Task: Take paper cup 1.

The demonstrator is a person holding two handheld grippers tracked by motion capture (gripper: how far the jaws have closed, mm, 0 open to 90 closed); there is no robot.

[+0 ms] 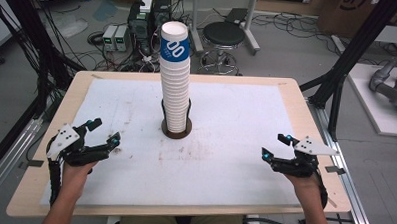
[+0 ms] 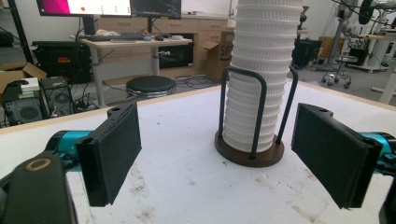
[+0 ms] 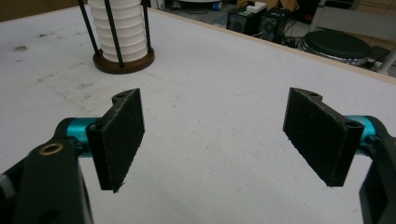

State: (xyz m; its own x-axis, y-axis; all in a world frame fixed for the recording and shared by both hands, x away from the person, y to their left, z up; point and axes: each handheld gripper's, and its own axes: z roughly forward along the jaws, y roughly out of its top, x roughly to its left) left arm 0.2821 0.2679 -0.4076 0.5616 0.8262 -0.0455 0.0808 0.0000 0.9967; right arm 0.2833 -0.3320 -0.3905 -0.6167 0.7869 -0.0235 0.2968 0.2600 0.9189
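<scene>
From above, my left claw (image 1: 104,131) and right claw (image 1: 275,146) wait open and empty at eight and four o'clock of the cup stack (image 1: 175,86). Left gripper view: stack (image 2: 264,74) at one o'clock, untouched. Right gripper view: stack (image 3: 122,30) at eleven. No cup pulled yet.

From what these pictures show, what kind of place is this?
Most likely a robotics lab or workshop. Beyond the table with its stack of paper cups stand desktop computer towers amid loose floor cables, a desk with monitors, and a grey robot arm.
</scene>
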